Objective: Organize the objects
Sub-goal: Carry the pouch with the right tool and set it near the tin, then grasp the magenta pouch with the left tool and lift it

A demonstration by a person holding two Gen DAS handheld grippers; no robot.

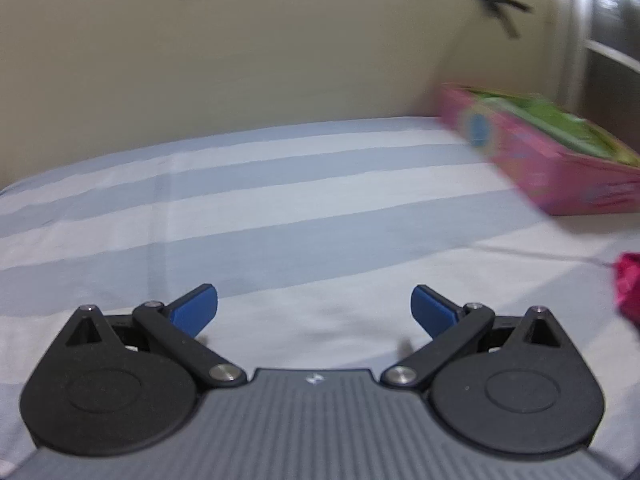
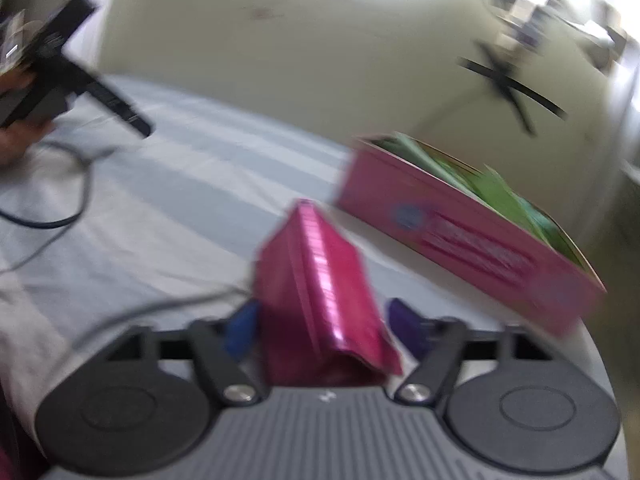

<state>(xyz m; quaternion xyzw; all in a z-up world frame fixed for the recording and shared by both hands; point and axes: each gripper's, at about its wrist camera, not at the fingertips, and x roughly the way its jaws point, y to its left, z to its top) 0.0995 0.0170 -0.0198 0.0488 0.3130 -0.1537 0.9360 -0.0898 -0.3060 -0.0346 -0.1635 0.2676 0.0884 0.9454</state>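
My right gripper (image 2: 320,324) is shut on a shiny magenta foil packet (image 2: 320,288) and holds it above the striped bed sheet (image 2: 180,184). A pink box (image 2: 460,236) with green packets (image 2: 504,196) inside stands just ahead and to the right of it. My left gripper (image 1: 314,308) is open and empty over the sheet (image 1: 260,200). The pink box (image 1: 536,160) lies at its far right with green packets (image 1: 556,124) in it. A bit of the magenta packet (image 1: 628,288) shows at the right edge.
A cream wall (image 1: 240,48) backs the bed, with black tape marks (image 1: 492,0) on it. In the right wrist view the other hand-held gripper (image 2: 60,72) is at the upper left, and a dark cable (image 2: 60,216) trails over the sheet. The view is blurred.
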